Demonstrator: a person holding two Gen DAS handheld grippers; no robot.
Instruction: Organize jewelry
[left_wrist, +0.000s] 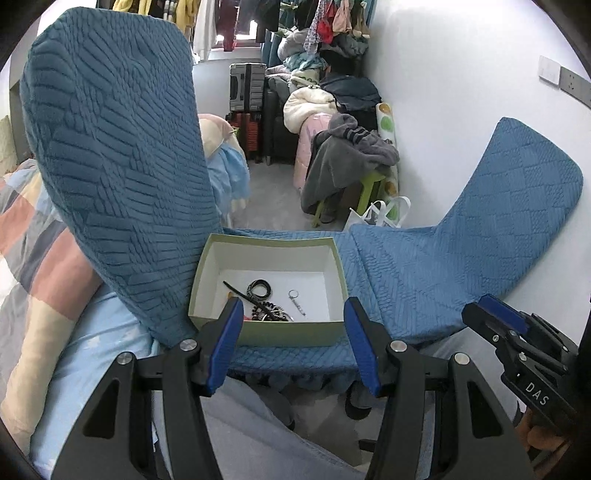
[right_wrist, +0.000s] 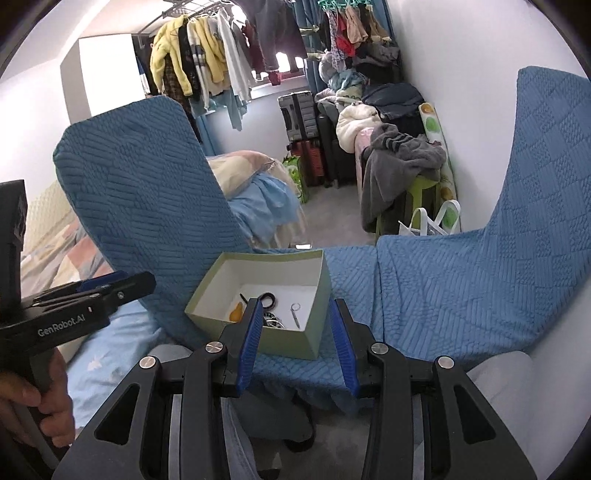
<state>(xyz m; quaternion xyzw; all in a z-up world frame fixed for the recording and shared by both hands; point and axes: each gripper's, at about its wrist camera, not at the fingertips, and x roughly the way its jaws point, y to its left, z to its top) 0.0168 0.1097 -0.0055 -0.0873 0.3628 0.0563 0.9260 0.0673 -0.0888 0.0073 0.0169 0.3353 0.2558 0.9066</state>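
Already the jewelry lay gathered inside the pale green, white-lined cardboard box (left_wrist: 267, 288) on the quilted blue chair cover (left_wrist: 424, 280): a coiled black band (left_wrist: 259, 289), a small silver key-ring charm (left_wrist: 296, 302), a tangle of dark beads (left_wrist: 269, 312) and what might have been an amber piece (right_wrist: 236, 313), half hidden. Nothing loose showed on the cover, so the sorting looked either finished or waiting for the pieces to be taken out. Both the left gripper (left_wrist: 293, 347) and the right gripper (right_wrist: 293, 345) hung spread wide and empty just short of the box.
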